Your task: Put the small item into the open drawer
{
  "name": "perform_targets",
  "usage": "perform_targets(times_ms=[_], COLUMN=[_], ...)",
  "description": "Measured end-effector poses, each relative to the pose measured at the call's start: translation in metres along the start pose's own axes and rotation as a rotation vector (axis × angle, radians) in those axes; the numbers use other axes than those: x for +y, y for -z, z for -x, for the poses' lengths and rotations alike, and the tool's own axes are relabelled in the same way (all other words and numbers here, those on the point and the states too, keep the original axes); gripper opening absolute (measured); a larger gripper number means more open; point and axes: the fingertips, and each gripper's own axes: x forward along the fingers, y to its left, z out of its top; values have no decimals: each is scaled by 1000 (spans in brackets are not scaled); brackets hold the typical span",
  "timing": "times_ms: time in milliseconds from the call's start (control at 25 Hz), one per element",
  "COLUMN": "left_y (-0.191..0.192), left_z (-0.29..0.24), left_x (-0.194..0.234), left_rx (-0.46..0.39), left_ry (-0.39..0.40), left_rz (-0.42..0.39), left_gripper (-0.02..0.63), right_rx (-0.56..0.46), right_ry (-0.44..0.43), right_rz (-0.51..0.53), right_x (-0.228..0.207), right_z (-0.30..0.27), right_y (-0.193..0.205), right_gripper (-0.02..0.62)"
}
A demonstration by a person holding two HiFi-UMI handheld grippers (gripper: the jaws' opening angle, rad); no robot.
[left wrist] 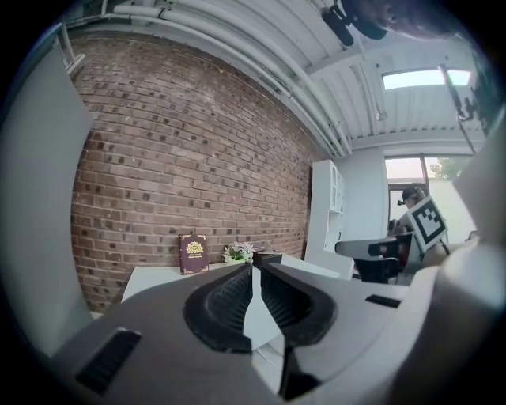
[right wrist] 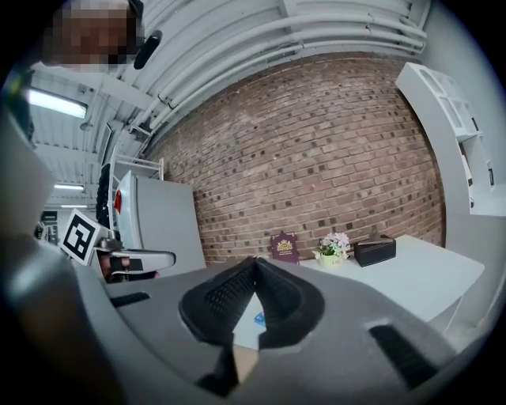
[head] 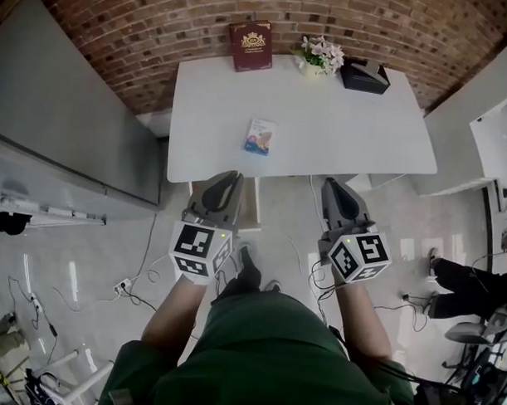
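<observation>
The small packet (head: 259,136) lies ahead on the bench (head: 364,135), lengthwise away, nearer the left hand-held gripper (head: 231,180) than the right hand-held gripper (head: 331,185) (both pressed together, empty).

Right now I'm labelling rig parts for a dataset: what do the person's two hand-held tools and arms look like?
Both the left tool and the right tool are grey moulded plastic shells tapering to black ribbed pads. Each carries a white cube with black square markers at its rear. The person wears a dark green top whose sleeves leave the forearms uncovered.
</observation>
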Motion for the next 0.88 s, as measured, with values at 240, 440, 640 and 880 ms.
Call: perform_targets(times_ms=[240, 440, 640, 880], left_y=[6, 17, 33, 57], left_z=[-30, -44, -52, -60], left_x=[37, 63, 87, 101], left_rx=[25, 54, 82, 125], left_ry=[22, 33, 26, -9], left_rz=[49, 91, 150, 246], left_gripper=[28, 28, 28, 28], right_rx=[32, 59, 79, 119], right_ry=[10, 9, -2, -20], right_rz=[-2, 9, 18, 16], right_x=[-3, 1, 5, -6], right_z=[-49, -82, -106, -131], right_y=[2, 2, 6, 14], right_gripper=[3, 3, 3, 3])
